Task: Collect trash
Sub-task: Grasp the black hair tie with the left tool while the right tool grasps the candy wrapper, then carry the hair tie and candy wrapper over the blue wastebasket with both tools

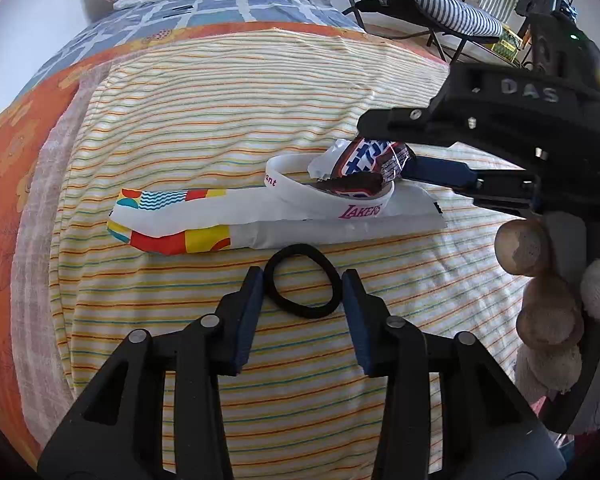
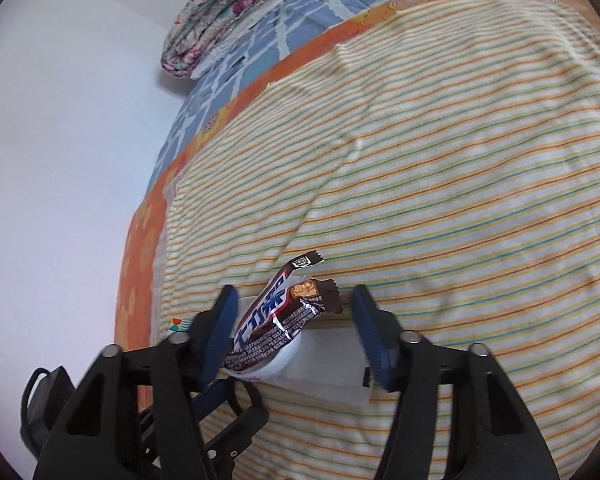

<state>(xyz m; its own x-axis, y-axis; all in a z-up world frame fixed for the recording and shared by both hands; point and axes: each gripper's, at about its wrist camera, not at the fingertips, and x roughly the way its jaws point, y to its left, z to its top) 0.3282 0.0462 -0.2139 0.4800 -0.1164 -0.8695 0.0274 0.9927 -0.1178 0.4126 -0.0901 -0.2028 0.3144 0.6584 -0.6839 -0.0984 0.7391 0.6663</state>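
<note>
A crumpled brown candy wrapper (image 1: 370, 160) lies in a white Lakers wristband (image 1: 332, 196), which rests on a long white wrapper with coloured ends (image 1: 220, 220), all on a striped towel. My right gripper (image 2: 294, 320) is open, its jaws on either side of the candy wrapper (image 2: 276, 320); it also shows in the left wrist view (image 1: 384, 148). A black hair tie (image 1: 303, 284) lies nearer. My left gripper (image 1: 303, 300) is open with the hair tie between its fingertips, low over the towel.
The striped towel (image 1: 220, 100) covers a bed with an orange floral sheet (image 1: 12, 160) and a blue patterned cover (image 1: 204, 4). Folded quilts (image 2: 220, 12) sit at the far end. Folding chairs (image 1: 428, 4) stand beyond. A plush toy (image 1: 548, 300) hangs at the right.
</note>
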